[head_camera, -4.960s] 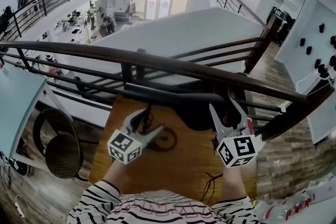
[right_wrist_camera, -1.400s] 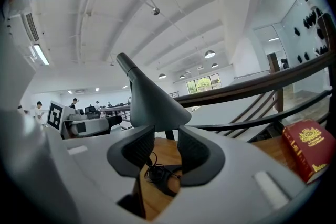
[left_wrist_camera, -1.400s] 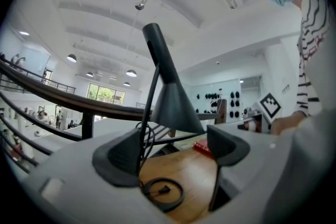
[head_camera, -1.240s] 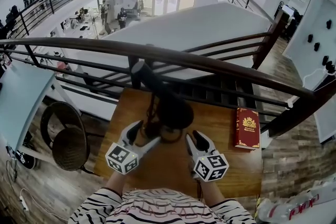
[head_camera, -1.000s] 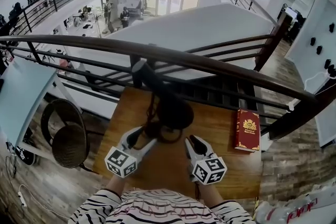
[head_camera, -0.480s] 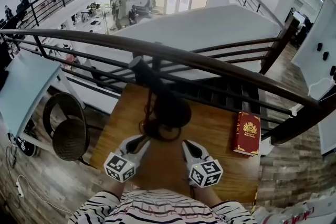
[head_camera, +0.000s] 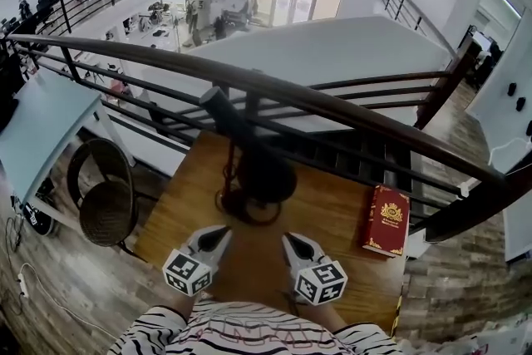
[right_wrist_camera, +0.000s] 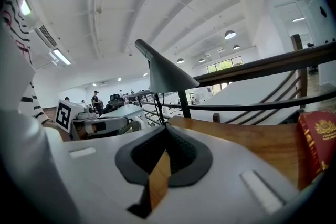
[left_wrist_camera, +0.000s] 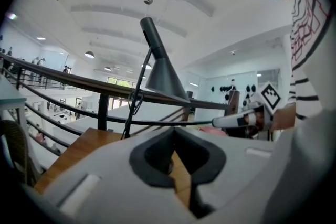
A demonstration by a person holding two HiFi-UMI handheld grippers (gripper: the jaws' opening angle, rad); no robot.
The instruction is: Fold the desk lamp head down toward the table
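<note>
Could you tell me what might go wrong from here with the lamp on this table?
The lamp has a cord looped loosely at its stem, which could snag and tip it. The red book lies at the right edge of the table, where a stray elbow might knock it off.

- The counter [head_camera: 332, 208] is a small wooden top with a warm brown surface; most of it is bare.
- A black desk lamp [head_camera: 266, 175] stands on its round base [head_camera: 249, 221], left of the counter's middle and toward the far side.
- A red book [head_camera: 386, 220] with a gold emblem on its cover lies flat at the right edge, well apart from the lamp.
</note>
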